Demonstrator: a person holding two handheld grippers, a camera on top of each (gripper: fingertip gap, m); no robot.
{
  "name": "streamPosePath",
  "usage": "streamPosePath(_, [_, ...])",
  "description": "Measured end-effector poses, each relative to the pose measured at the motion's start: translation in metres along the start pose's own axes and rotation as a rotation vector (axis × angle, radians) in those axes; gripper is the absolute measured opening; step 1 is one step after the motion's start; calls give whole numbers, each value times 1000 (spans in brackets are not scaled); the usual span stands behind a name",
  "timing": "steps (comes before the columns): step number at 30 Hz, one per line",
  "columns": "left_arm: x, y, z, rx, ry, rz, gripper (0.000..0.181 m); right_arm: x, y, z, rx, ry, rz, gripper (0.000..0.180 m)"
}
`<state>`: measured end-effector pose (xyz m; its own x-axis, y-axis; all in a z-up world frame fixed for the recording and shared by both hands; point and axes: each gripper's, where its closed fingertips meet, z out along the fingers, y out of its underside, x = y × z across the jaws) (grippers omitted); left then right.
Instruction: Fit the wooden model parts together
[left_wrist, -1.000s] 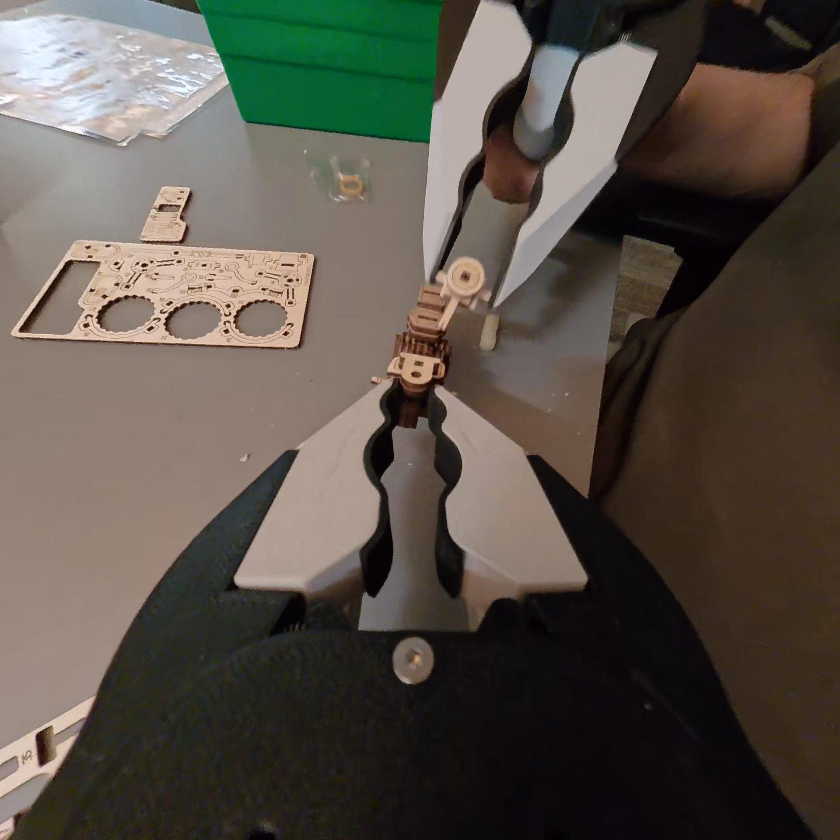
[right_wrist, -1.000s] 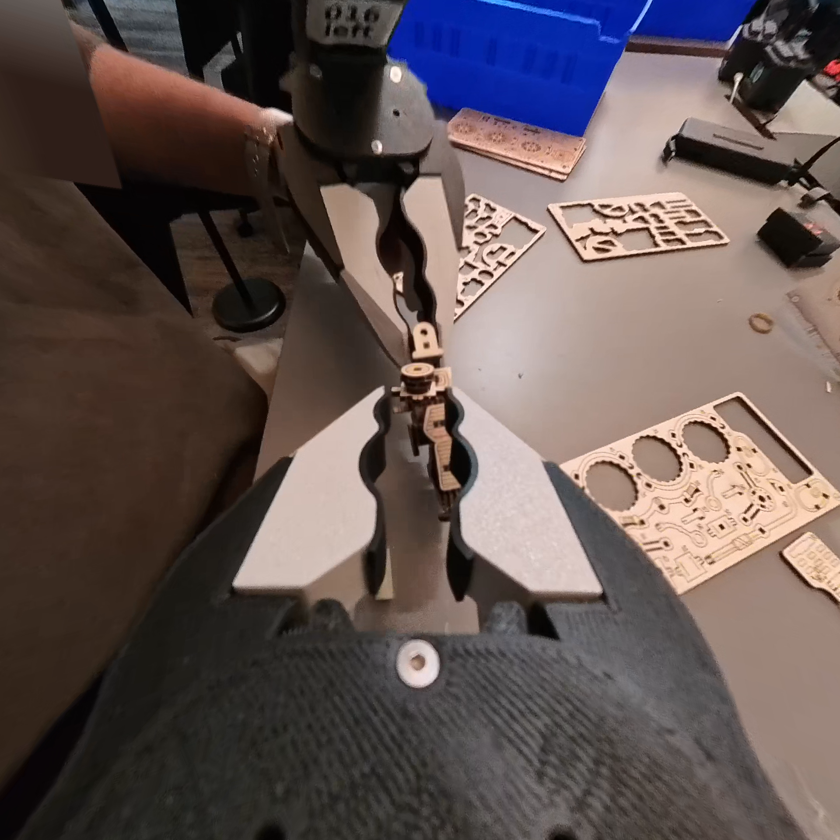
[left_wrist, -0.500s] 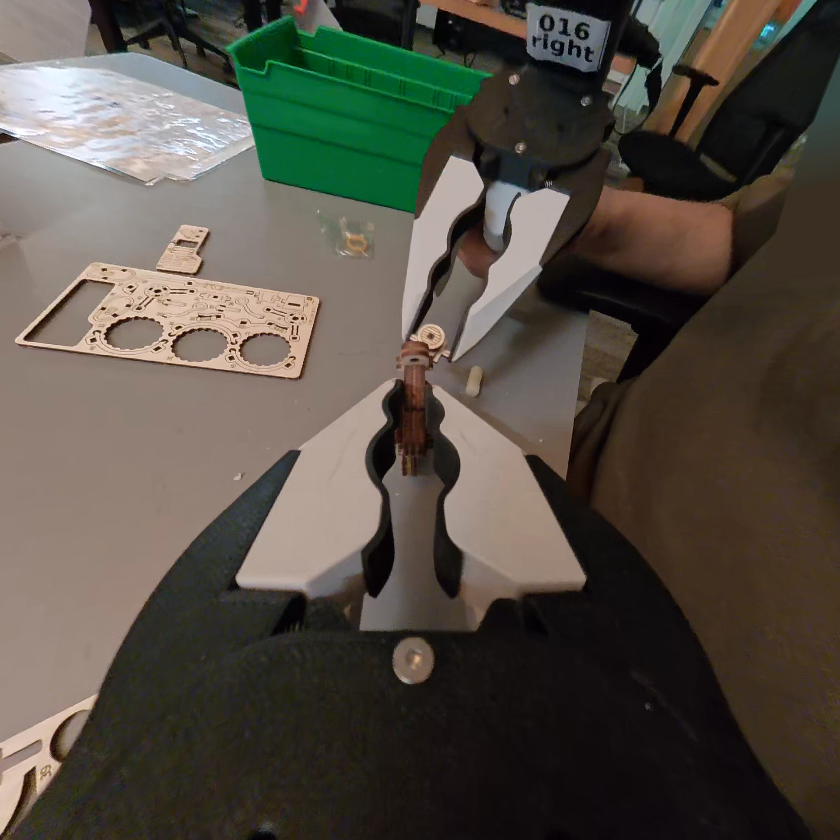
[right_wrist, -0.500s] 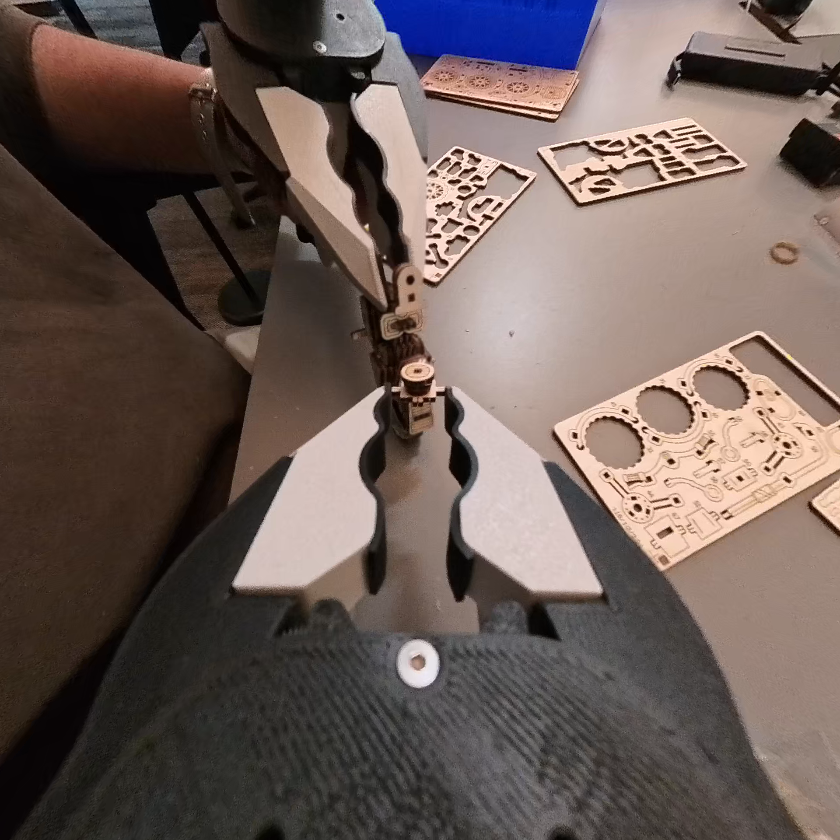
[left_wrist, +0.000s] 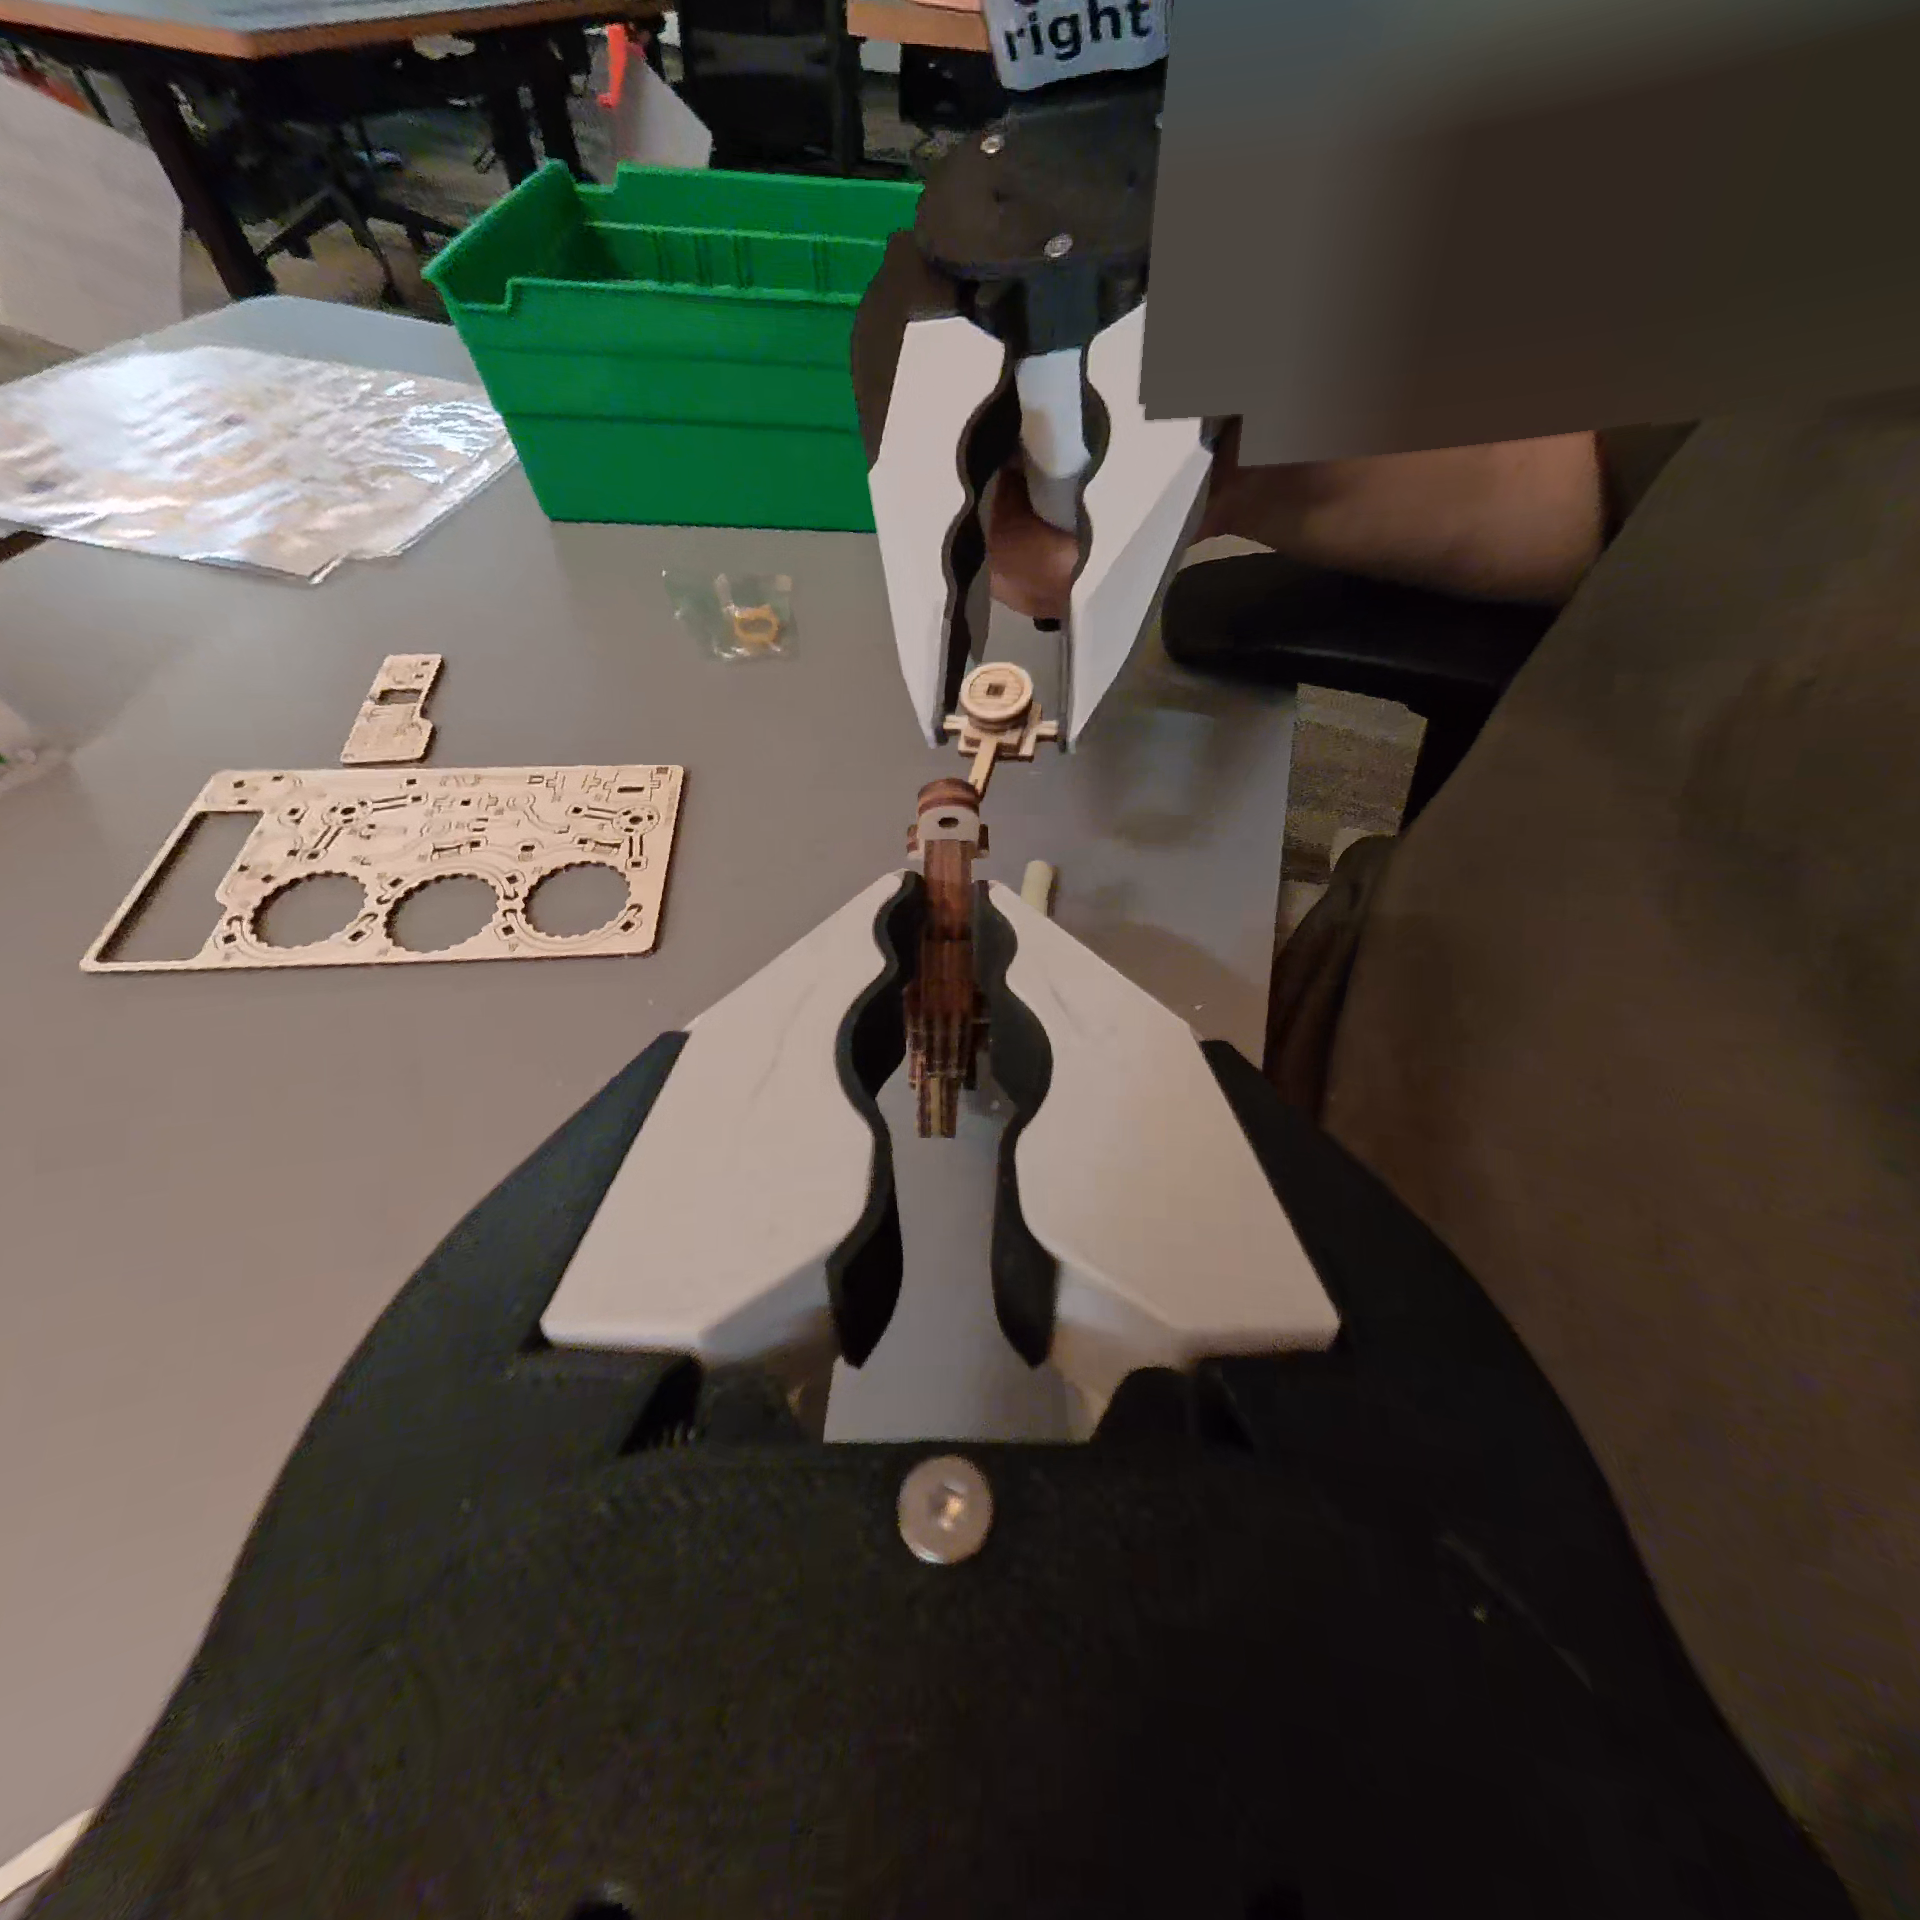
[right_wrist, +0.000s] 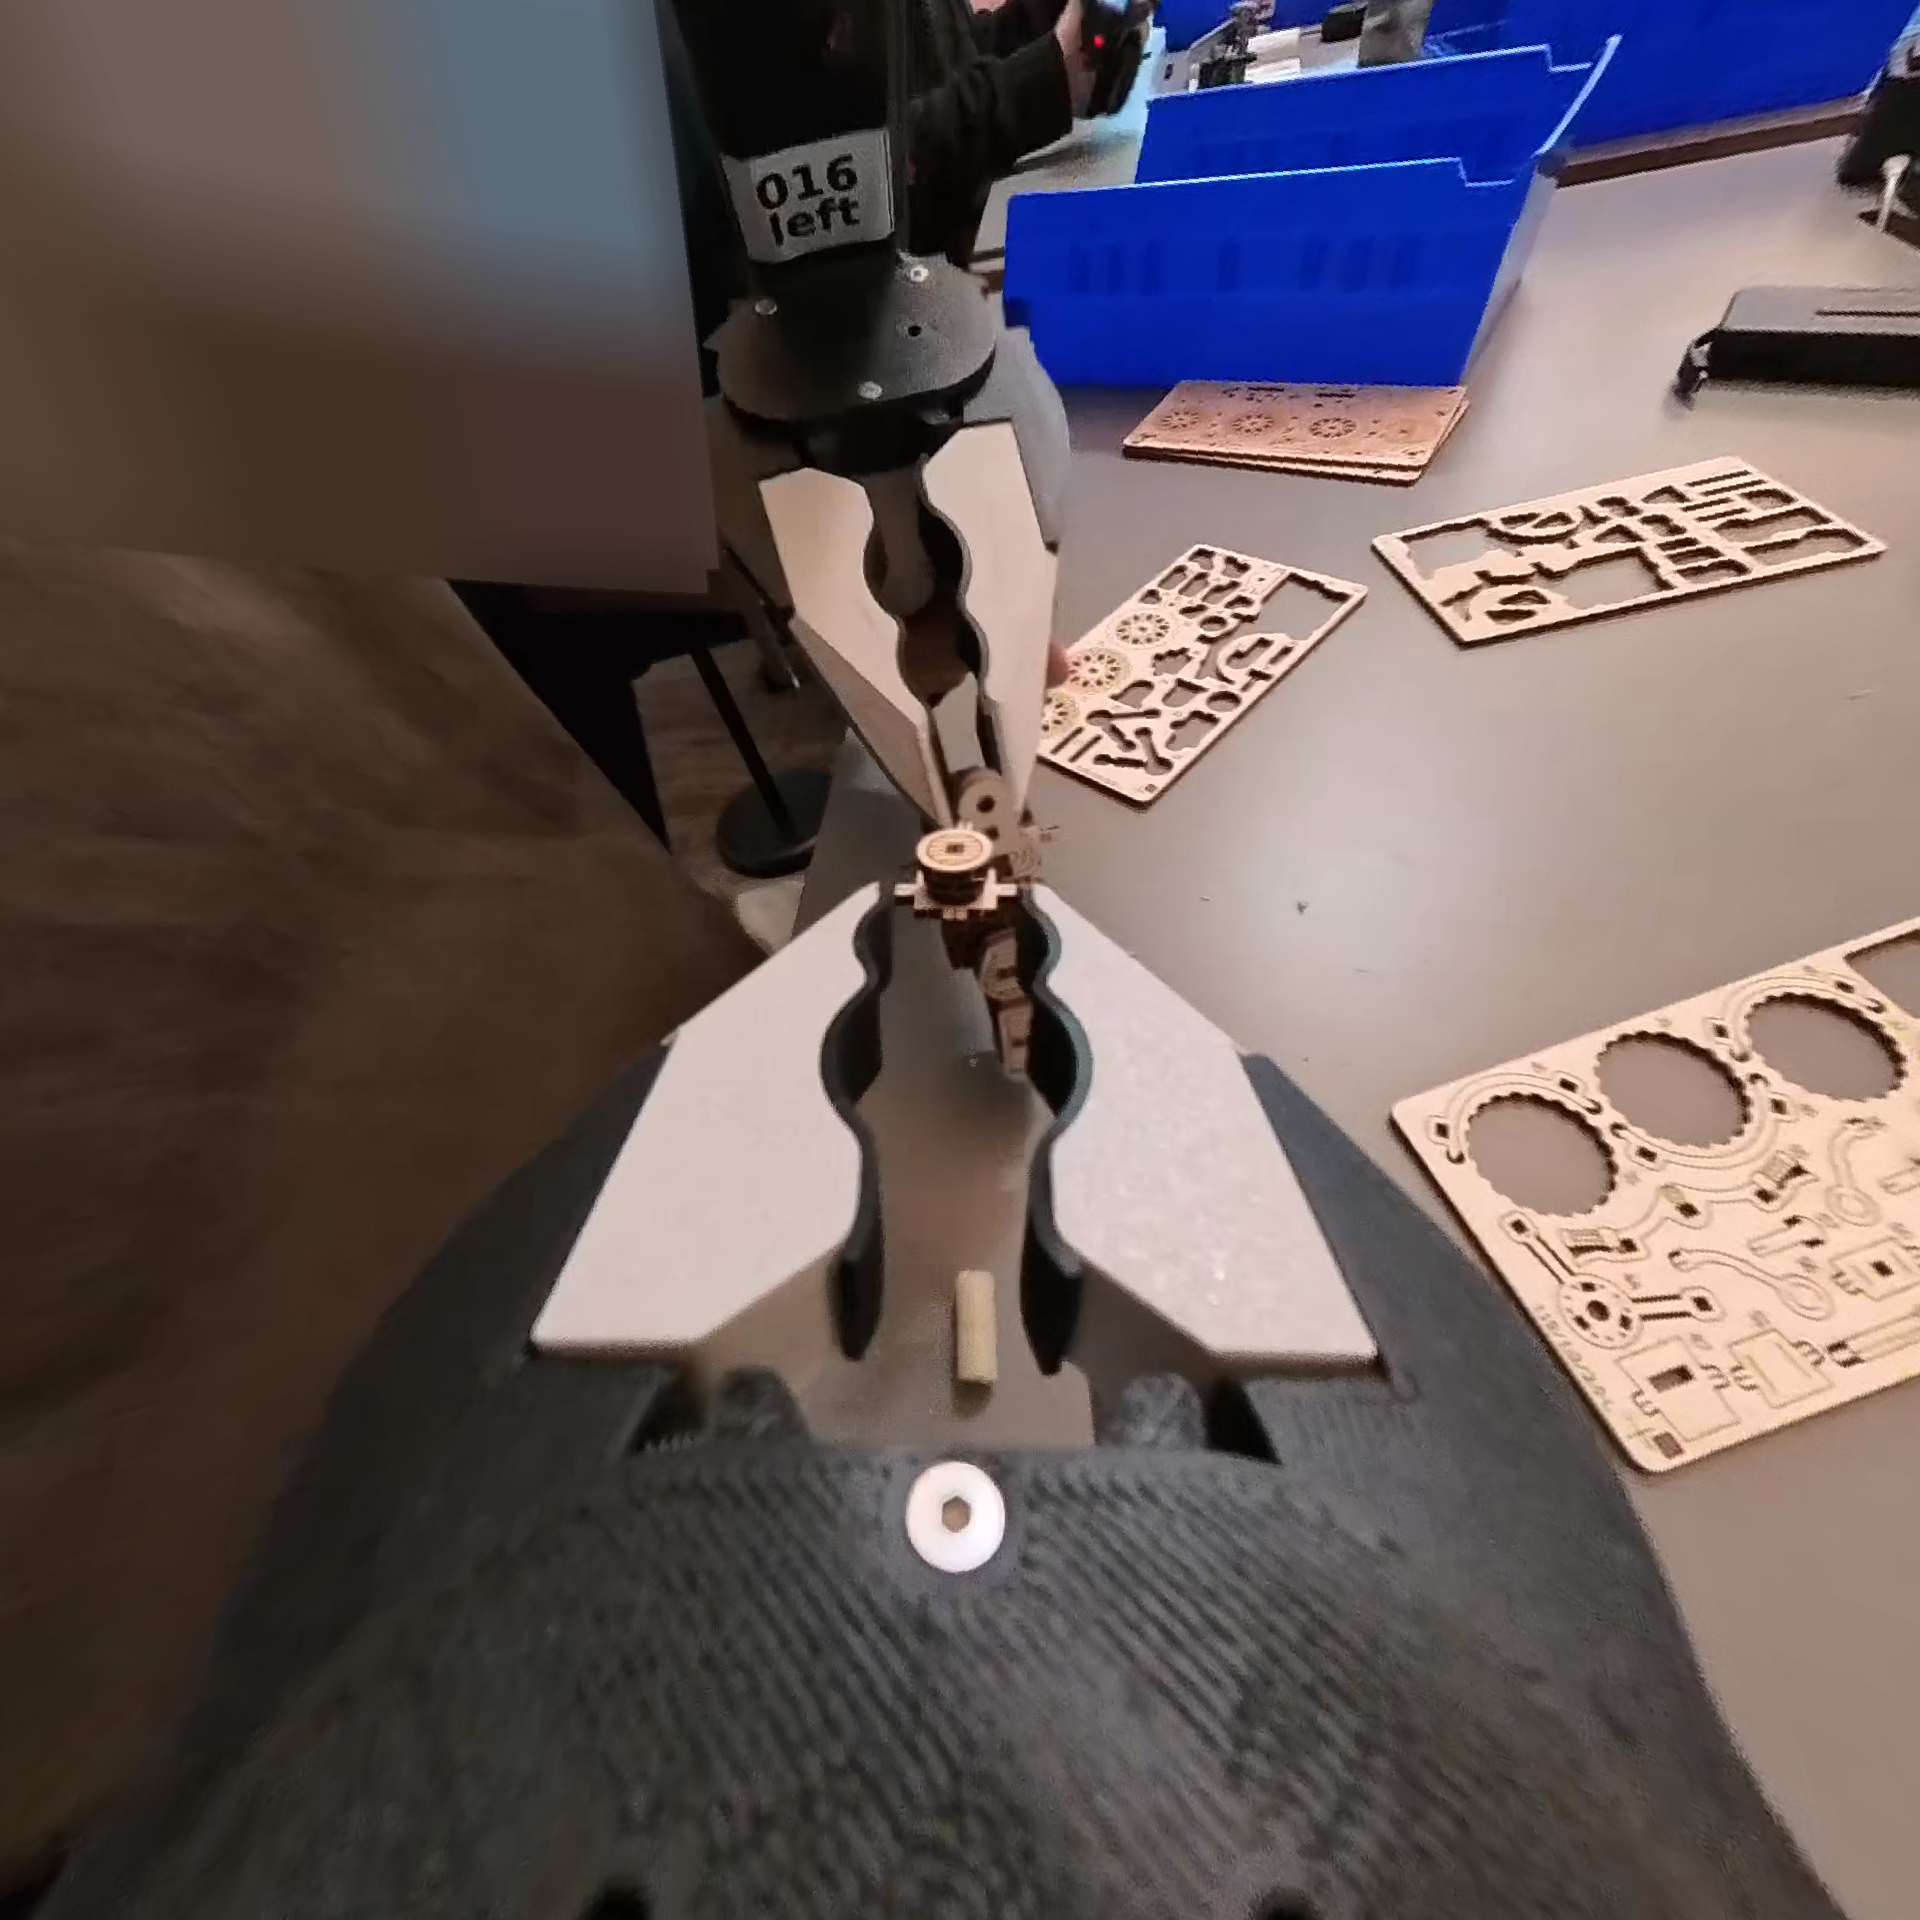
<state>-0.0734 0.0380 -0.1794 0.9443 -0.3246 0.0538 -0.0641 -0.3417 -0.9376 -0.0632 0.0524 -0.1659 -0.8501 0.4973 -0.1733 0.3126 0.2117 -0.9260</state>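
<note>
Wood against wood is what I'm lining up here — two small laser-cut pieces held in the air above the grey table (left_wrist: 312, 1195). My left gripper (left_wrist: 943, 894) is pinched on the dark layered assembly (left_wrist: 943, 966), whose long axis runs straight forward along the fingers, its rounded head poking out past the tips. Just ahead and slightly up from those tips, my right gripper (left_wrist: 1000, 732) comes in from the opposite side, pressed together on a pale round-capped piece (left_wrist: 997, 698) with a short stem slanting down toward the dark head.

From the right wrist view the same meeting sits right at my own fingertips: the right gripper (right_wrist: 956, 899) clamps the capped piece (right_wrist: 951, 862), and the left gripper (right_wrist: 982, 805) hangs just beyond it, touching or very nearly so — I can't tell whether the stem is already seated. I judge the joint is still being aligned; the next push wants to run along that shared forward line, the right gripper closing onto the left's assembly.

A small pale dowel (right_wrist: 974, 1325) lies on the table under my right fingers, and a punched-out parts sheet (left_wrist: 405, 868) lies off to the left.
</note>
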Motion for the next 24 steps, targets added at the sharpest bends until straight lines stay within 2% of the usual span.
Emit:
streamPosePath(13, [14,9,2,-57,74,52,7,-8,5,5,-23,-39,-26,21])
streamPosePath(24, [11,4,7,11,57,1,7,-7,10,5,-50,-29,-36,21])
